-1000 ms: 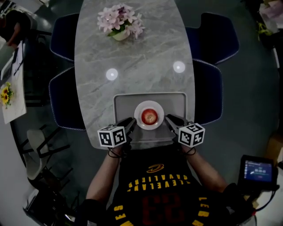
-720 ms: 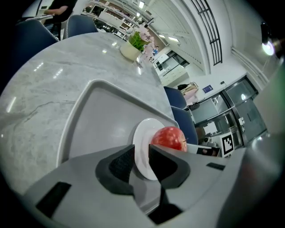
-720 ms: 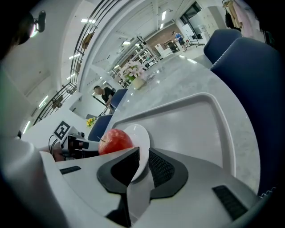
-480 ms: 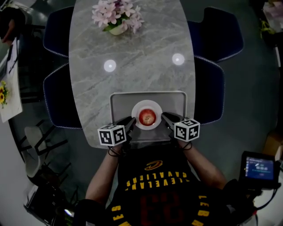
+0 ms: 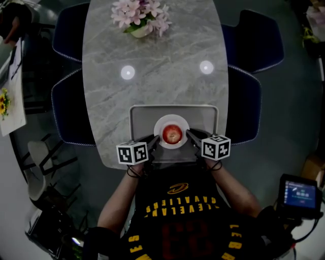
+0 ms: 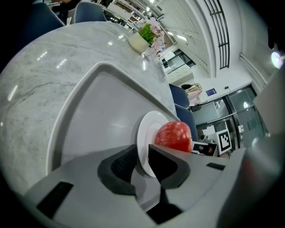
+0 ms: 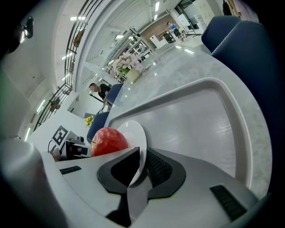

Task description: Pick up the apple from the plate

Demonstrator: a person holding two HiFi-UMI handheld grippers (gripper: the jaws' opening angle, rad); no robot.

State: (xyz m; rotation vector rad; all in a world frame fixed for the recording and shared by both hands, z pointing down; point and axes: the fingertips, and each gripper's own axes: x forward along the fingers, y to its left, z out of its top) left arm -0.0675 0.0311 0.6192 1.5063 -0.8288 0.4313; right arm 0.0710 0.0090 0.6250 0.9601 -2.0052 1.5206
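Observation:
A red apple [image 5: 172, 134] sits on a small white plate [image 5: 171, 118], which rests in a grey tray [image 5: 142, 119] at the near end of the marble table. My left gripper [image 5: 154, 140] is at the plate's left edge and my right gripper [image 5: 190, 135] at its right edge. In the left gripper view the plate [image 6: 144, 133] has its rim between the jaws of the left gripper [image 6: 142, 158], with the apple [image 6: 173, 136] just beyond. In the right gripper view the right gripper [image 7: 141, 162] holds the opposite rim of the plate [image 7: 133, 131] beside the apple [image 7: 109, 141]. Neither gripper touches the apple.
A pot of pink flowers [image 5: 139, 15] stands at the far end of the table [image 5: 152, 76]. Dark blue chairs [image 5: 249, 106] line both long sides. The tray's raised rim [image 6: 67, 116] surrounds the plate. A small screen [image 5: 299, 193] sits low on the right.
Both grippers have edged inward onto the plate's rim, one from each side. The apple and plate stay in the tray.

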